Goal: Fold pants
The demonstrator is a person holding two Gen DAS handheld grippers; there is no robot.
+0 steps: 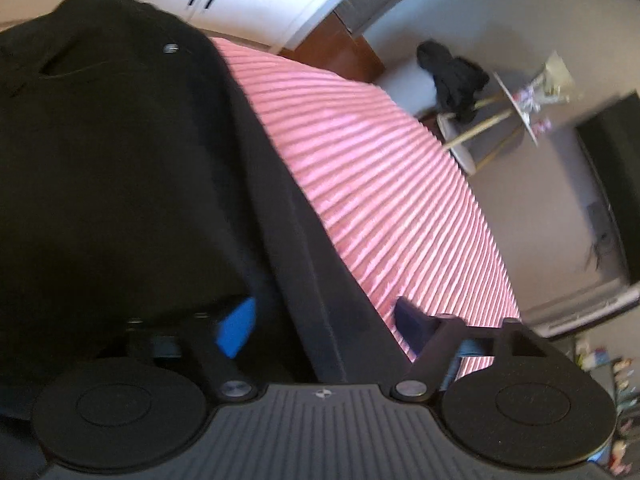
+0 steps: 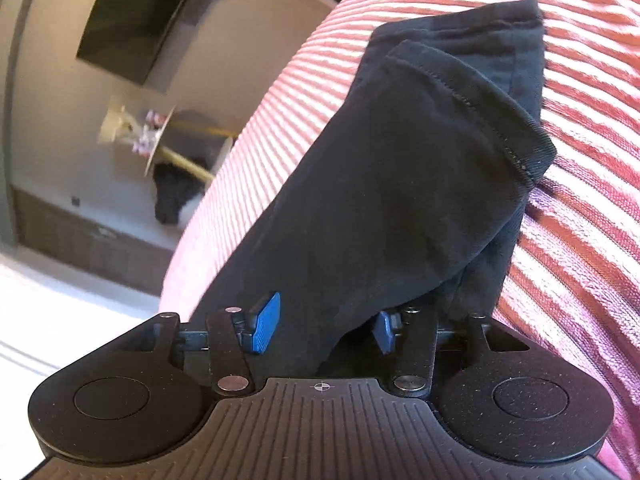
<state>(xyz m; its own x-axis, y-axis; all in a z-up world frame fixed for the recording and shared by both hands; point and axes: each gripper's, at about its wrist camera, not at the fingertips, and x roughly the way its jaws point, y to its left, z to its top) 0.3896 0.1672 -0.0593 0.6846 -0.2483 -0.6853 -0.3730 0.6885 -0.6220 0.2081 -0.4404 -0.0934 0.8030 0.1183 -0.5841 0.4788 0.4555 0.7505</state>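
In the left wrist view the black pants (image 1: 120, 168) filled the left half of the frame, waist end with a metal button (image 1: 171, 47) at upper left. They lay over the pink striped bed (image 1: 380, 184), which ran from top centre down to lower right. Your left tongs (image 1: 324, 328) sat at bottom centre, pads spread wide, with a band of the pants' edge passing between them. The blue left pad (image 1: 236, 330) touched the fabric; the right pad (image 1: 412, 320) stood apart from it over the stripes, so no pinch was shown there. At right of frame a small round side table (image 1: 516, 108) with pale legs stood near a dark heap of clothing (image 1: 452, 76), and a dark screen (image 1: 612, 184) hung at far right.

In the right wrist view the screen (image 2: 148, 16) was at upper left, the side table (image 2: 160, 140) and dark heap (image 2: 176, 196) below it. The pants' leg end (image 2: 400, 168) ran from bottom centre to upper right, its stitched hem (image 2: 480, 108) lifted off the bed (image 2: 580, 220). Your right tongs (image 2: 324, 326) held that fabric between the blue pads (image 2: 266, 324), which were pressed against a bunched fold.
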